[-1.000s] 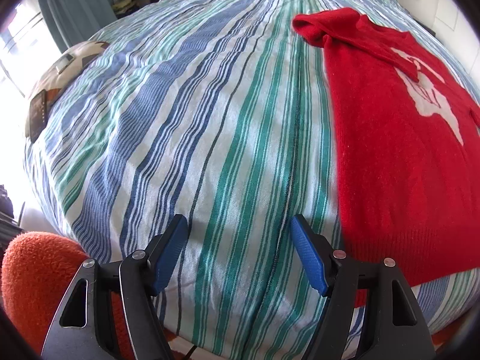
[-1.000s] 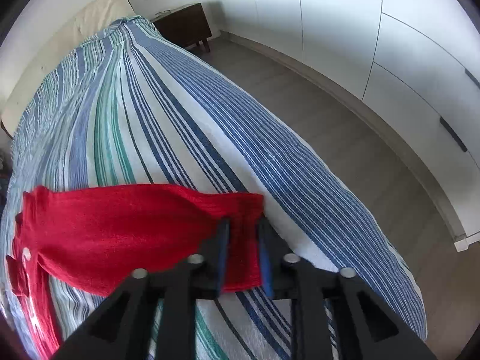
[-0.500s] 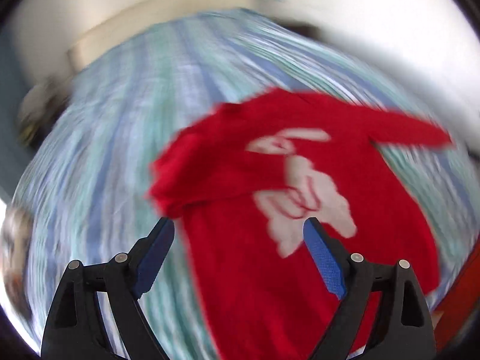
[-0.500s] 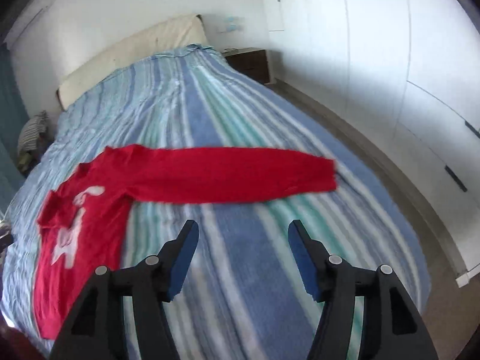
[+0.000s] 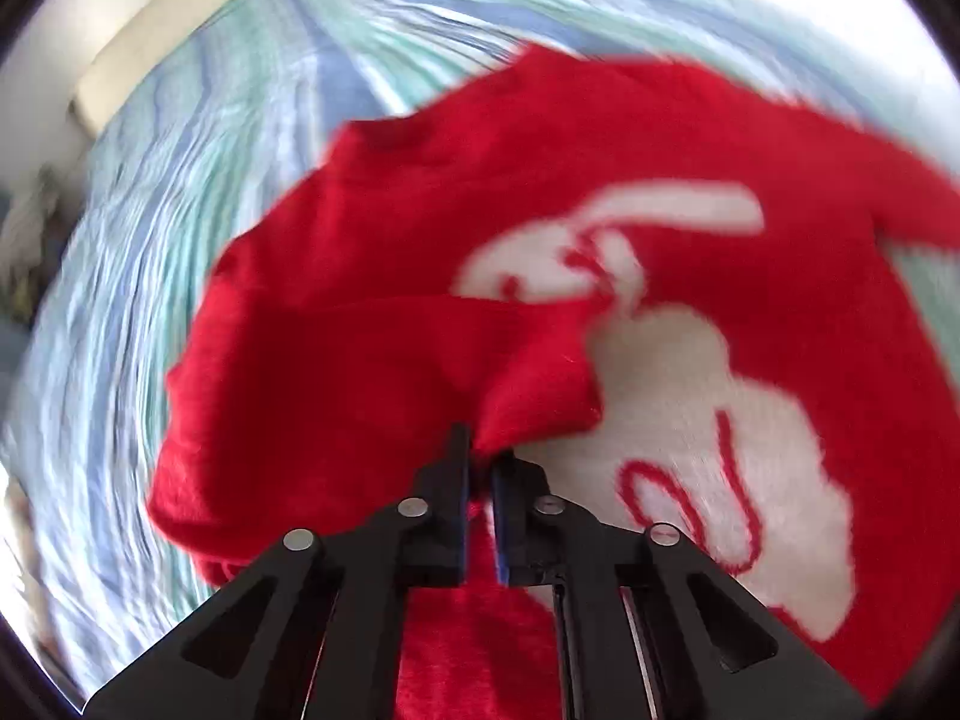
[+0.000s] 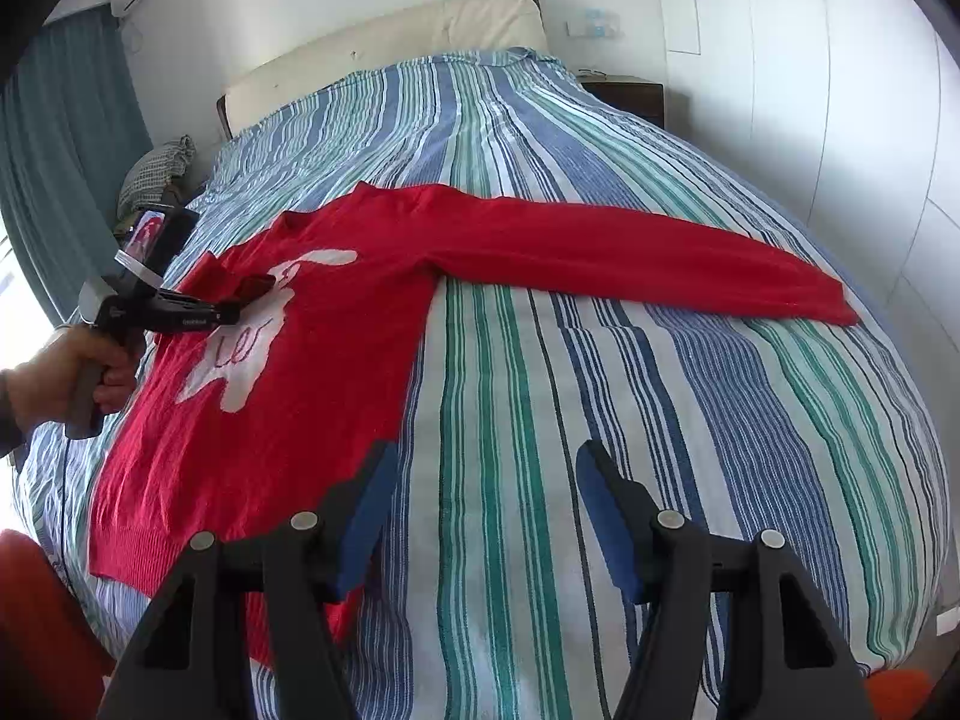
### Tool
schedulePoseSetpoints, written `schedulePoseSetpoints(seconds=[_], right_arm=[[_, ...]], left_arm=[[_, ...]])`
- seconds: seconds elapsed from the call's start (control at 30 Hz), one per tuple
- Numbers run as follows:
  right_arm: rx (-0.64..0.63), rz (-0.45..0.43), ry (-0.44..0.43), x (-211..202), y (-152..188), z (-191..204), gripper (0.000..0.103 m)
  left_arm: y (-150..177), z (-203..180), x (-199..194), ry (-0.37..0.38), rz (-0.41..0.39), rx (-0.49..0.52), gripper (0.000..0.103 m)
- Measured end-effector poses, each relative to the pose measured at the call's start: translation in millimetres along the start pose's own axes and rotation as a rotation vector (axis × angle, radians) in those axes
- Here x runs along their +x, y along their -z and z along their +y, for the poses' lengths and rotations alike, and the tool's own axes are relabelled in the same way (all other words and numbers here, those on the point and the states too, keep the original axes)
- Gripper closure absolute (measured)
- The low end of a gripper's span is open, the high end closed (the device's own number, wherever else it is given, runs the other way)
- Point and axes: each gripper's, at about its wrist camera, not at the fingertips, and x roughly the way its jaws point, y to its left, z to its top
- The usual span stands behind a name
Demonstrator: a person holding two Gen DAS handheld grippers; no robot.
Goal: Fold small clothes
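Note:
A red sweater [image 6: 336, 312] with a white figure on its chest lies on the striped bed [image 6: 600, 420]. Its right sleeve [image 6: 660, 258] is stretched out flat toward the right. Its left sleeve [image 5: 372, 372] is folded over the chest. My left gripper [image 5: 478, 459] is shut on the cuff of that left sleeve; it also shows in the right wrist view [image 6: 240, 312], held over the chest. My right gripper [image 6: 480, 510] is open and empty above the bed, right of the sweater's hem.
A cream headboard [image 6: 384, 54] is at the far end of the bed. A teal curtain [image 6: 54, 168] hangs at the left. White wardrobe doors [image 6: 840, 90] line the right side. A dark nightstand [image 6: 630, 96] stands beside the bed.
My left gripper swung over to the sweater and shut on the left sleeve cuff. My right gripper let go of the right sleeve, opened and drew back.

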Motion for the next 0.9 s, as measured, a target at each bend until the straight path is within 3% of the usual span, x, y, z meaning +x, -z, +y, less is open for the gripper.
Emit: schedulePoseSetpoints(seconds=[0.17, 0.27, 0.4, 0.47, 0.6, 0.77, 0.9], right_arm=[[0.006, 0.002, -0.005, 2, 1, -3, 0.041], [0.013, 0.012, -0.013, 5, 2, -4, 0.041], [0.001, 0.025, -0.023, 11, 2, -1, 0.041], [-0.013, 0.034, -0.022, 13, 4, 3, 0.041], [-0.034, 0.052, -0.014, 20, 8, 10, 0.041], [-0.034, 0.071, 0.006, 26, 10, 7, 0.041], [-0.021, 0.078, 0.017, 29, 10, 4, 0.041]], left_arm=[[32, 114, -70, -0.038, -0.140, -0.399, 0.100], [70, 196, -100, -0.222, -0.159, -0.597, 0.100], [137, 285, -108, -0.491, -0.050, -0.822, 0.101], [165, 310, -99, -0.543, 0.017, -0.881, 0.101], [200, 318, -76, -0.553, 0.109, -0.889, 0.101], [214, 311, -47, -0.523, 0.167, -0.942, 0.101], [218, 312, -40, -0.507, 0.169, -0.954, 0.101]])
